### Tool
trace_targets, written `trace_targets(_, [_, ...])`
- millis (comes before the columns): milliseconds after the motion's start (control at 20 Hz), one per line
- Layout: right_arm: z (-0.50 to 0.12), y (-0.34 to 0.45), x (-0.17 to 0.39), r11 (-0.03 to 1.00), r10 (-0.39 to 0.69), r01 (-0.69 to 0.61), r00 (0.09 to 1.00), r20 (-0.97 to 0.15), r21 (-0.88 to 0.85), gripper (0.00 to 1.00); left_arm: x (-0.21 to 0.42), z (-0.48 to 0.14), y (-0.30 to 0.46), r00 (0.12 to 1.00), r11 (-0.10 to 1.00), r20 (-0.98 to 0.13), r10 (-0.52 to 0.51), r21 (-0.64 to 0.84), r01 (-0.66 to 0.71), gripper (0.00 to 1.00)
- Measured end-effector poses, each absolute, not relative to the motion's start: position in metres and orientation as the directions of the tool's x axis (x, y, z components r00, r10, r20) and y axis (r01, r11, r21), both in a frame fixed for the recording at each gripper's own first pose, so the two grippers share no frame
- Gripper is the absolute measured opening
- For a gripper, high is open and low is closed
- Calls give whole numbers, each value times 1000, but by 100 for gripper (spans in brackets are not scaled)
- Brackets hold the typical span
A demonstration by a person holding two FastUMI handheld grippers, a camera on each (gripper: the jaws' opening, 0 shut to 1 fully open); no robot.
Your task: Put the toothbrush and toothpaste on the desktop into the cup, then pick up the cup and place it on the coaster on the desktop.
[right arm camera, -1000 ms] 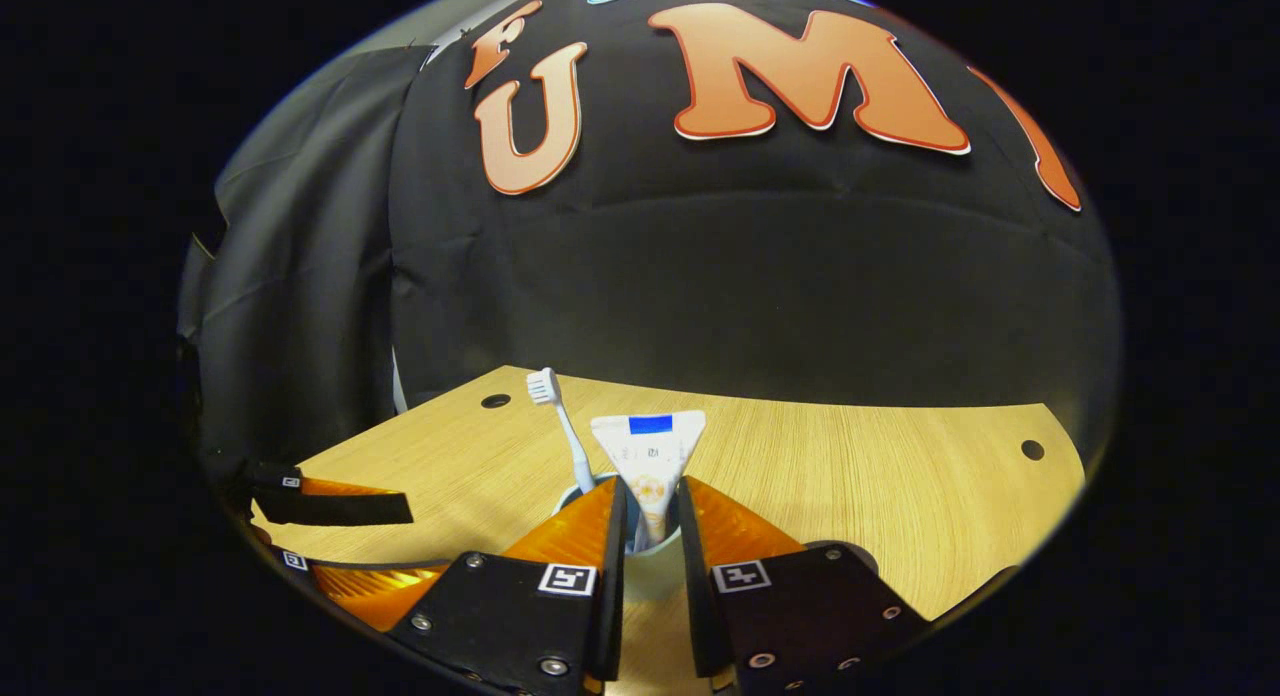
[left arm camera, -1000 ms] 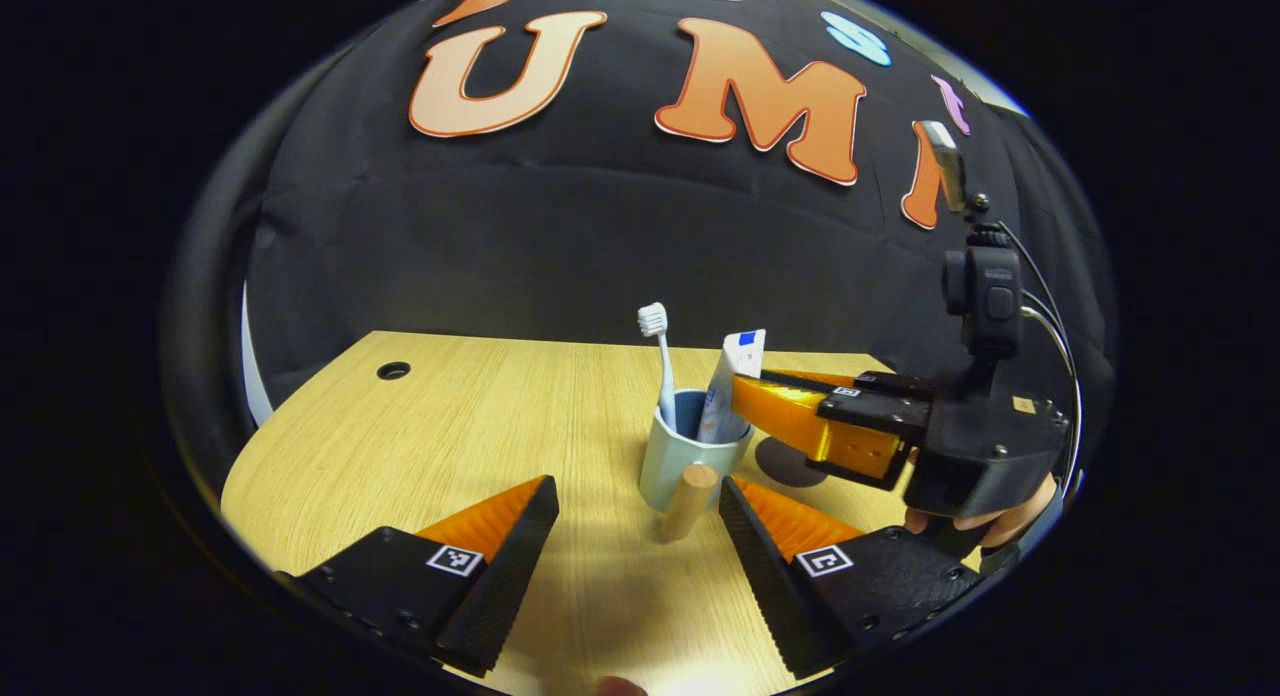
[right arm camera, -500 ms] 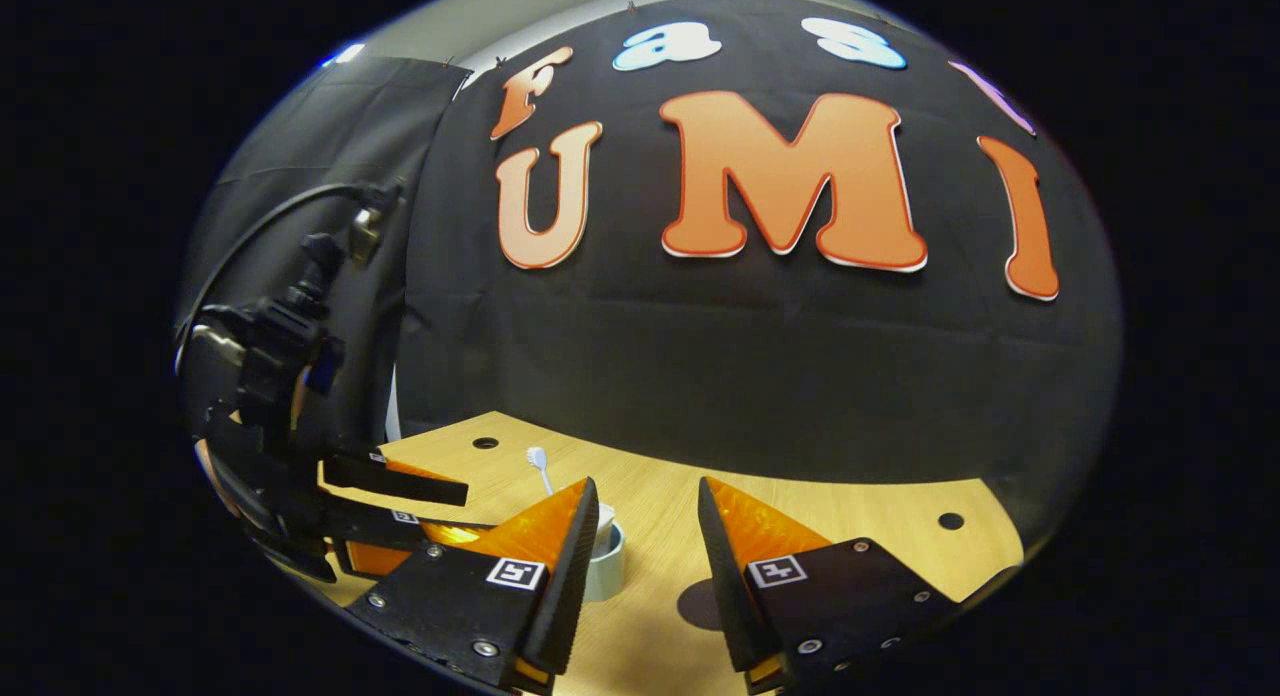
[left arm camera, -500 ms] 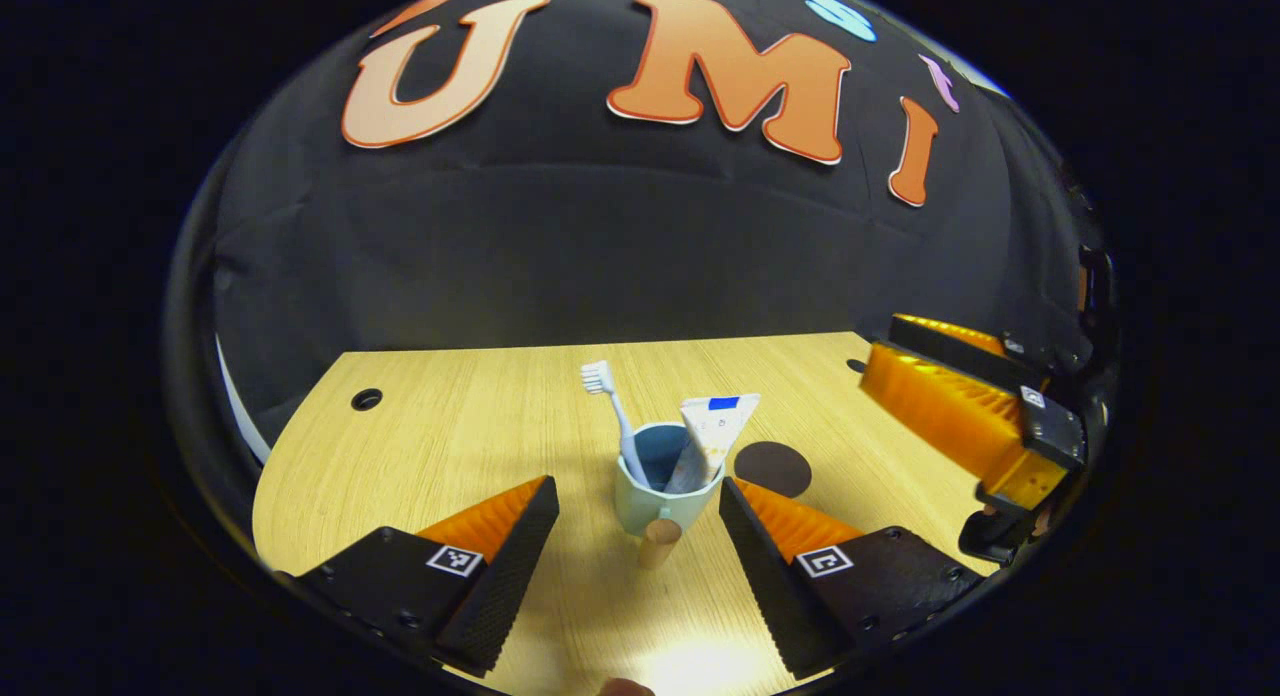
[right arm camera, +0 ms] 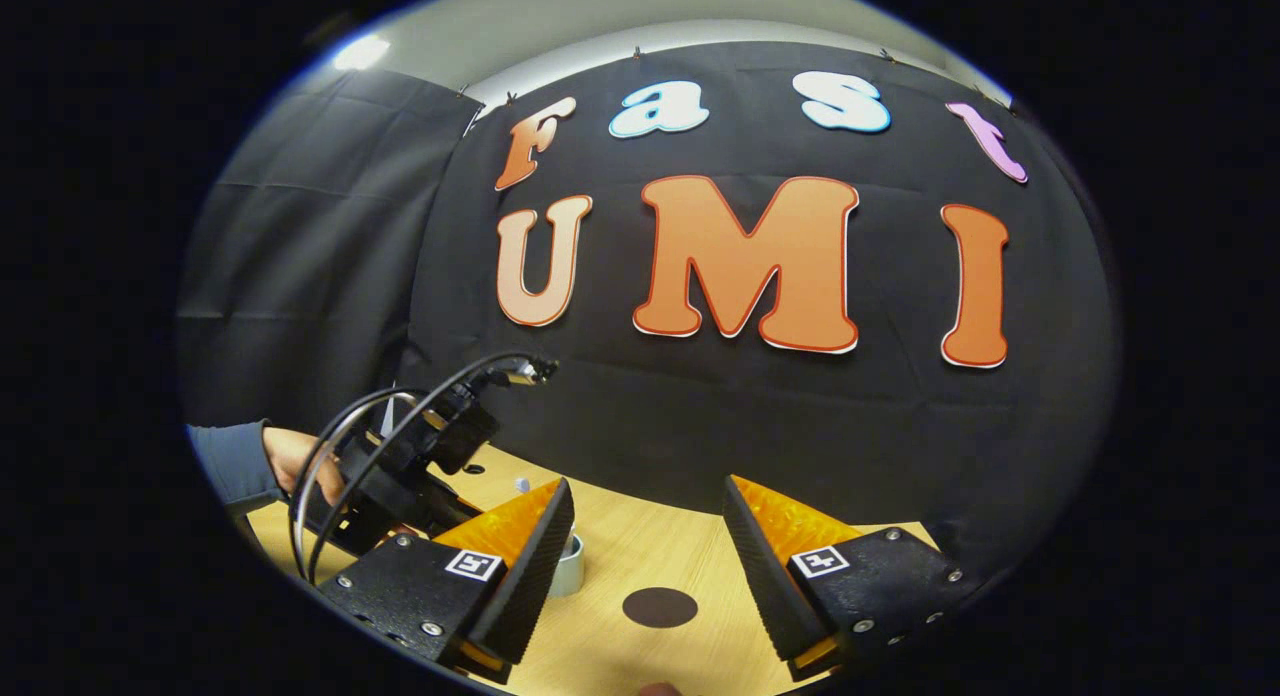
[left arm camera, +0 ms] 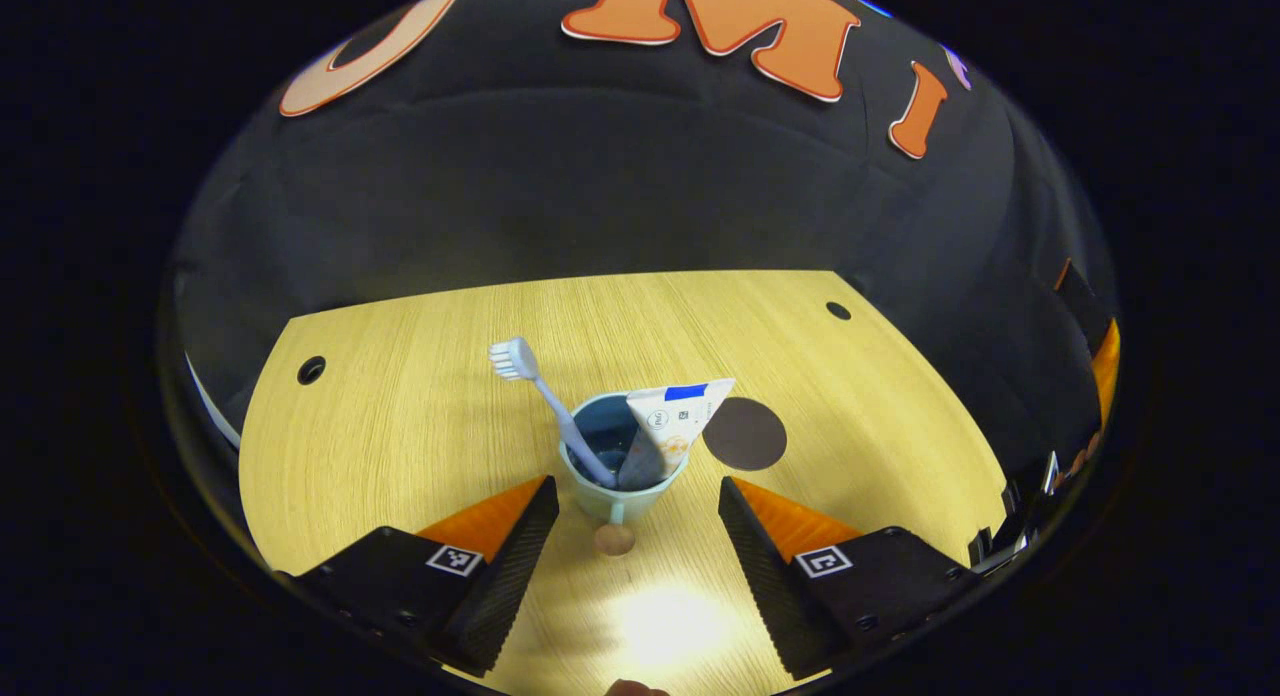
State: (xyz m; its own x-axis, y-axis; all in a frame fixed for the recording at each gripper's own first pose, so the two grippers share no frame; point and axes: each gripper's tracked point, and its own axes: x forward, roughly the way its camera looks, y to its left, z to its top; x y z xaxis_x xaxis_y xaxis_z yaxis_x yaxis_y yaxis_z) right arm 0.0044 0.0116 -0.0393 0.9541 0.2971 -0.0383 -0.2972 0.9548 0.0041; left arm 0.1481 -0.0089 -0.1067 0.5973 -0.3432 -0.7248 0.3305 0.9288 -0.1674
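Standing between left hand-held gripper (left arm camera: 632, 496) fingers: cup (left arm camera: 622, 476) | both hand-held grippers wide open, empty

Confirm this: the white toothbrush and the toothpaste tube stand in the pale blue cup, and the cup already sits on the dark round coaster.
Not quite. The pale blue cup, holding the white toothbrush and toothpaste tube, stands on the wooden desktop beside the dark round coaster, as the left gripper view shows.
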Motion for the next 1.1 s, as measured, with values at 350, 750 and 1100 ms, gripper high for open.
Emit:
trace_targets(350, [-59, -13, -17, 970, 242, -242, 969, -46, 17, 95, 153, -146, -18, 492, 942, -833, -255, -99, 320, 96])
trace_targets(750, [-68, -25, -31, 968, 247, -245, 967, -62, 46, 92, 166, -158, -20, 419, 964, -893, -165, -57, 259, 54])
trace_targets(1100, [-66, -36, -43, 971, 234, -231, 971, -56, 60, 93, 158, -151, -29, 456, 972, -877, -148, -44, 231, 23])
